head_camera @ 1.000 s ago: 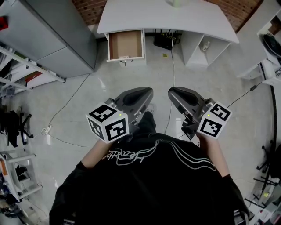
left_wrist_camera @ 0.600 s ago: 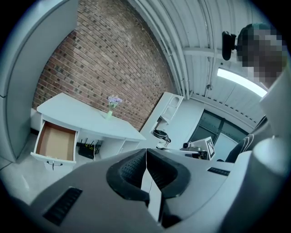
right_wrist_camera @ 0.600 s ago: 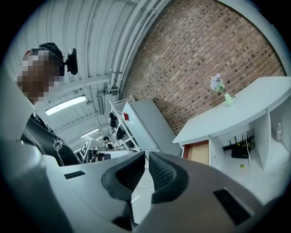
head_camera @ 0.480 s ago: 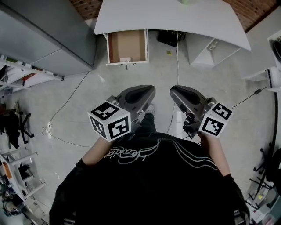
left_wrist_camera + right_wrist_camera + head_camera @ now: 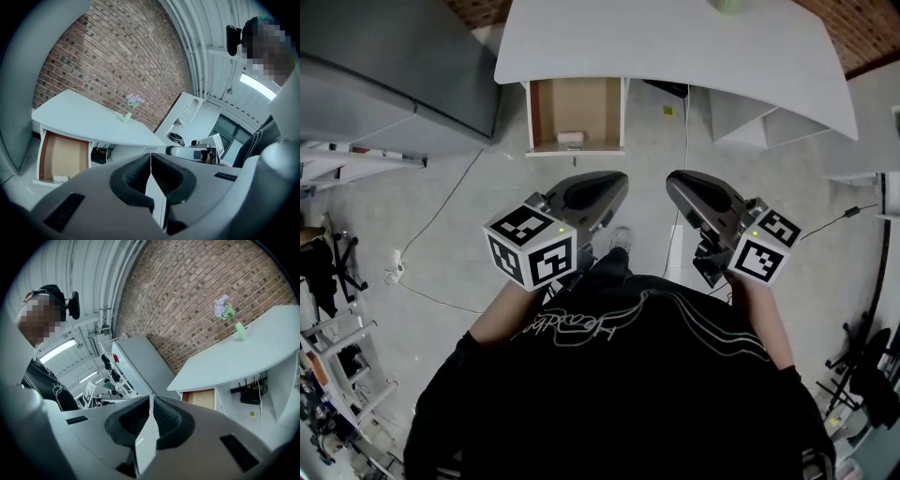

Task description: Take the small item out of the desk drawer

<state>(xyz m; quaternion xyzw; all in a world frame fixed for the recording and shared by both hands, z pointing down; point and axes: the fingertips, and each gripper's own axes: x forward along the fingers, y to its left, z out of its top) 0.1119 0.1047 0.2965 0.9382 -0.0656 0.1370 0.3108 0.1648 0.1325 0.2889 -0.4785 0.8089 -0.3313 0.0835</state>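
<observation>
Pale small item [image 5: 571, 138] lies on the brown floor of the open drawer [image 5: 574, 105], close to the drawer's front edge. It is well ahead of both sets of jaws and touched by neither. In the left gripper view the small item shows low and to the left of the jaws.

Drawer stands pulled out from under the left end of the white desk [image 5: 675, 52].

Left gripper [image 5: 614, 183]: jaws closed, ribbed pads meeting along one line, nothing between them. It points toward the desk, with the drawer ahead and a little to its left.

Right gripper [image 5: 680, 183]: jaws closed, pads together, empty. It is held beside the left gripper and apart from it; the drawer is ahead and to its left.

Each gripper carries a marker cube [image 5: 532, 248] at its rear, nearest the person.

Outward from the jaws:
- a small vase of pale flowers [image 5: 232, 319] stands on the desk top, far ahead of the jaws
- a brick wall [image 5: 117, 61] rises behind the desk
- a grey cabinet [image 5: 394, 66] stands left of the drawer
- a black box with cables [image 5: 251, 394] sits under the desk, right of the drawer
- a thin cable [image 5: 441, 225] trails over the floor, left of the left gripper
</observation>
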